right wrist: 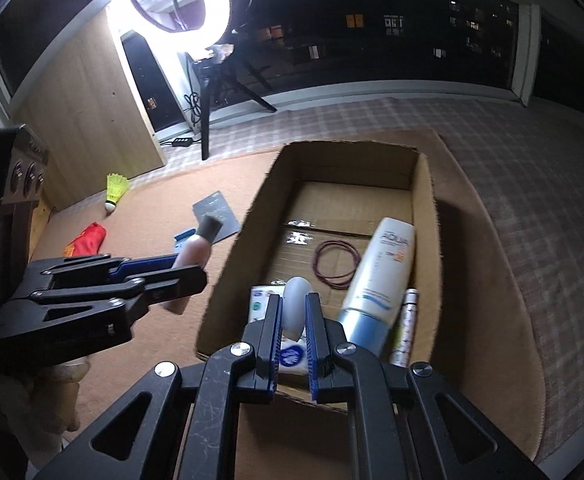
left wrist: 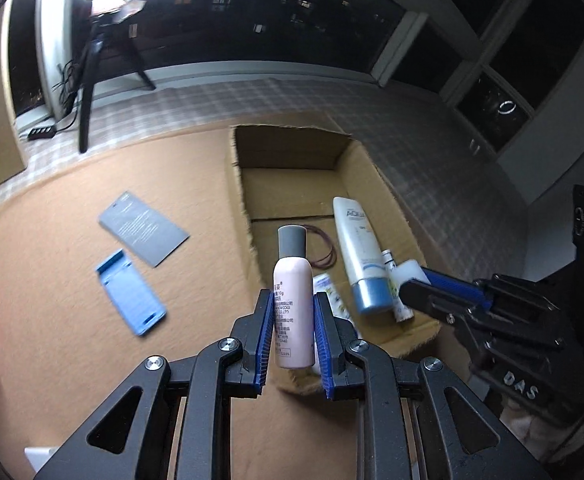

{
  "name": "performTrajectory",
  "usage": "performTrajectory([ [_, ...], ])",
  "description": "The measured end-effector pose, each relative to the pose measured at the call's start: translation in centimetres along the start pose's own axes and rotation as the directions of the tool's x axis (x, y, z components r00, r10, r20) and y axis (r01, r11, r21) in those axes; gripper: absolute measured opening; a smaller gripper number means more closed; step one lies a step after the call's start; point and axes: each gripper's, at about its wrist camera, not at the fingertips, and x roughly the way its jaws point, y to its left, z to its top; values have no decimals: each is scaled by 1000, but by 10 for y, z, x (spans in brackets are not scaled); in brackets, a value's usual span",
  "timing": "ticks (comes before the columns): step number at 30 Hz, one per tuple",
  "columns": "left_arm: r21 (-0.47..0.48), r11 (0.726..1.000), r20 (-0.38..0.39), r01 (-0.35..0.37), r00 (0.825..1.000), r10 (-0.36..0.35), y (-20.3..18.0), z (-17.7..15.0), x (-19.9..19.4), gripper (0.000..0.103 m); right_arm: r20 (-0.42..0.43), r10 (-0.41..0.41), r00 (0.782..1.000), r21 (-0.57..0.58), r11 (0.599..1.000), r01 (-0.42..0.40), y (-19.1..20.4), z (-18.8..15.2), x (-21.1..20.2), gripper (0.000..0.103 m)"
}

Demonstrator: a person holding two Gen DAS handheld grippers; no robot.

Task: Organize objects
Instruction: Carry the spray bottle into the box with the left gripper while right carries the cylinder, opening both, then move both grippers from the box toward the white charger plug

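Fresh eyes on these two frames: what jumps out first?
The left claw is shut on a pink bottle with a grey cap, held near the left wall of the open cardboard box. The right claw pinches a small white egg-shaped thing over the box's near end. Behind, a glaring ring light on a tripod against dark windows; a white tube lies in the box.

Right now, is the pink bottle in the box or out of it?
Out. The left tongs grip the pink bottle, held outside the cardboard box.
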Motion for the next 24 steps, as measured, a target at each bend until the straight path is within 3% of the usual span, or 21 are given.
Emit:
performTrajectory([
  [4,7,1000,-4,-8,1000,8,-9,8,12,21,-3,4,1000,-6,1000,-4,-6,0,-2,12],
  [8,9,1000,-8,-7,1000,7,-12,12,19,27,-2,14,1000,3,1000,-14,-10,-2,-5,44],
  [9,-7,1000,-5,-15,1000,15,-10,13,19,42,0,13,1000,2,1000,-13,-10,-3,-6,54],
  [10,-20,1000,3,-19,1000,19,-8,13,18,47,7,9,1000,0,1000,-9,-10,-4,-8,55],
  [24,-86,995,24,-42,999,44,31,-14,-25,47,-2,67,998,8,998,-67,17,-5,-5,55],
])
